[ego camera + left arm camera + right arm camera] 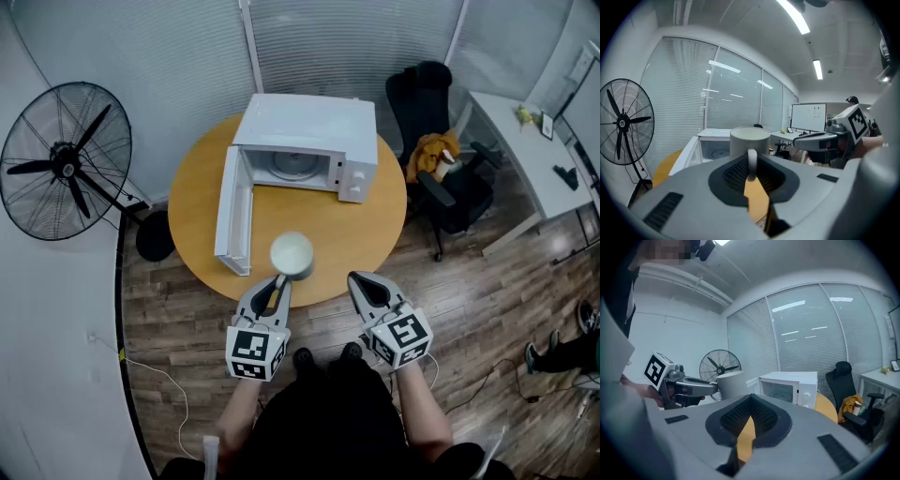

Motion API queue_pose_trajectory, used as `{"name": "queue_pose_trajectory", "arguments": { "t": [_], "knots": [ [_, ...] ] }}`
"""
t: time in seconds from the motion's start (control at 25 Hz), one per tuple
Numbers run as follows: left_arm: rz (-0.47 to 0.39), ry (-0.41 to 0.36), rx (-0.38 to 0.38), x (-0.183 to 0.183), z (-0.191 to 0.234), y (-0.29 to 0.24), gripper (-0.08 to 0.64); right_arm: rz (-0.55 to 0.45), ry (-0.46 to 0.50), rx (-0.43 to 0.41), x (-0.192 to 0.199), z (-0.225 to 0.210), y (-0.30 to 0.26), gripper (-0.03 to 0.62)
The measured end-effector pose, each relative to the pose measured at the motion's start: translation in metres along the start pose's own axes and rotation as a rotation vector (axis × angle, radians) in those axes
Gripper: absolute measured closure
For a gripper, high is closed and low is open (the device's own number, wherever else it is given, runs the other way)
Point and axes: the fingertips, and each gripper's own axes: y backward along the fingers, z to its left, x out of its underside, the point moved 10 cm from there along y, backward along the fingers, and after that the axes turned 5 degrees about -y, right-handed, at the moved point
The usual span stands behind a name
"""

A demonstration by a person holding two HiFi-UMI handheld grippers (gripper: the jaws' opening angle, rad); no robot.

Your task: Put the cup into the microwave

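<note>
The cup (292,255) sits low in the centre of the head view, at the near edge of the round counter (197,202); whether its base rests on the wood or is just clear of it cannot be told. The left gripper (278,281) has its jaws drawn narrow and pinched on the cup's handle (752,164), which stands upright in the cleft in the left gripper view. The right gripper (361,279) hangs just beside the cup, to the right in the frame, with its jaws together and nothing between them.

The microwave (309,141) stands above the cup in the frame, its door (232,211) swung out toward the lower left and its cavity open.

The chief risk, as I judge it, is the grip itself. A thin handle caught only at the jaw tips lets the cup's body swing or tip forward once it is lifted; a twist of the wrist could make it pivot or slip out.

The open door lies close to the left of the path; a carry that drifts left may knock the cup against its edge. Coming in too low would strike the cavity's sill; too high, the top of the opening.
</note>
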Motion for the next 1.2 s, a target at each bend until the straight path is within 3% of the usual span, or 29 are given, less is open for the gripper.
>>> {"name": "queue_pose_trajectory", "arguments": {
  "t": [0.4,0.76,1.2],
  "knots": [
    [0.002,0.007,0.026,0.004,0.015,0.002,0.523,-0.002,0.020,-0.014,-0.001,0.021,-0.012,0.583],
    [-0.001,0.002,0.051,0.004,0.022,0.003,0.522,-0.010,-0.006,0.033,0.002,0.029,-0.013,0.583],
    [0.022,0.005,0.042,0.007,0.023,-0.009,0.523,0.017,-0.019,0.034,0.007,0.014,-0.021,0.583]
  ]
}}
